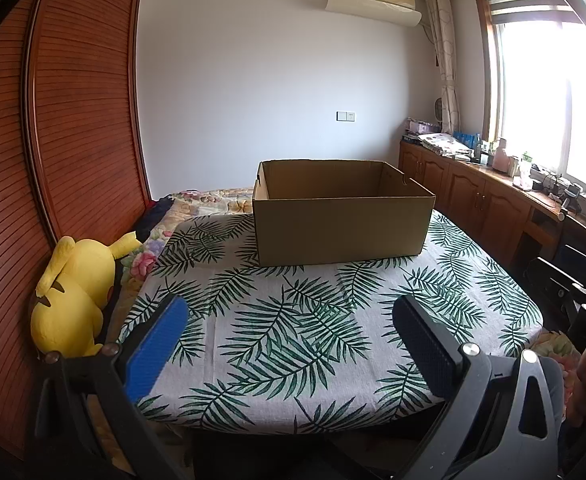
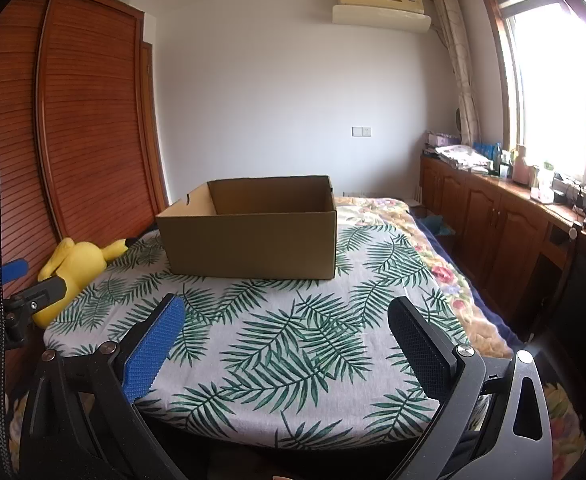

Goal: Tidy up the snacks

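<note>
Cardboard box [image 1: 343, 224] sits open-topped toward 12 o'clock on my tabletop [image 1: 301, 340] with its palm-leaf cloth, well apart from both tongs; what I see of its inside is bare. My left tongs [image 1: 289, 312] hang released over the near cloth, gripping nothing. My right tongs [image 2: 285, 314] are spread just as wide, also bare. At 9 o'clock a yellow plush toy [image 1: 73, 292] lies against the wooden wardrobe [image 1: 53, 120].

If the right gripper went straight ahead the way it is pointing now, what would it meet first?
Most likely the cardboard box: the right gripper is open and empty, above bare leaf-print tablecloth, and the box's near wall stands ahead, slightly left of centre. Depth is unclear; tilted down, it might touch cloth first.
</note>
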Demonstrator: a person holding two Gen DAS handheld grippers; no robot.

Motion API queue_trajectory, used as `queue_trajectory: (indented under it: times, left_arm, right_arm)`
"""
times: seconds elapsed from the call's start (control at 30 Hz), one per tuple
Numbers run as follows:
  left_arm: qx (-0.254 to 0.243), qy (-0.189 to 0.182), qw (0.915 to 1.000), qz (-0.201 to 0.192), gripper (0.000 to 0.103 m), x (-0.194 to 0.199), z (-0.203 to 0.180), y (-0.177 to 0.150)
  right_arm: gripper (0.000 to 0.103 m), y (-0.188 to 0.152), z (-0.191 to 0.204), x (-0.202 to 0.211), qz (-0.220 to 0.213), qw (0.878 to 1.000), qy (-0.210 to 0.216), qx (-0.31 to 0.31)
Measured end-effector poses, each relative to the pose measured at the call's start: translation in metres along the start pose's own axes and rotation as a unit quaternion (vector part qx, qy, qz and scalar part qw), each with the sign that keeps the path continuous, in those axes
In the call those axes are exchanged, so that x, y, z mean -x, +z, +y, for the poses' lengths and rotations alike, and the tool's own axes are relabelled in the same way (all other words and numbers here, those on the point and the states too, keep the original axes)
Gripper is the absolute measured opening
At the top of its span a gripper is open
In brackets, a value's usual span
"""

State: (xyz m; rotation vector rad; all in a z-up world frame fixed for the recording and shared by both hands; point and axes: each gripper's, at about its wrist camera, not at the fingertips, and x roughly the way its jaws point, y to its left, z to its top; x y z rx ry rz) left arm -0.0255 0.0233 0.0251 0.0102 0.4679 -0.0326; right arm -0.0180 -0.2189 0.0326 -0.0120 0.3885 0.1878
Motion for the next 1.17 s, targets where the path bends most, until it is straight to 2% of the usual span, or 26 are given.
queue_trajectory:
  times: [1.17]
  left_arm:
    - [0.001,-0.002,1.0,-0.004,0.103,0.0023,0.003,0.0029]
  right_arm:
    - [0.103,-0.0011,0.0002,0.0,0.0,1.0,0.0,-0.002]
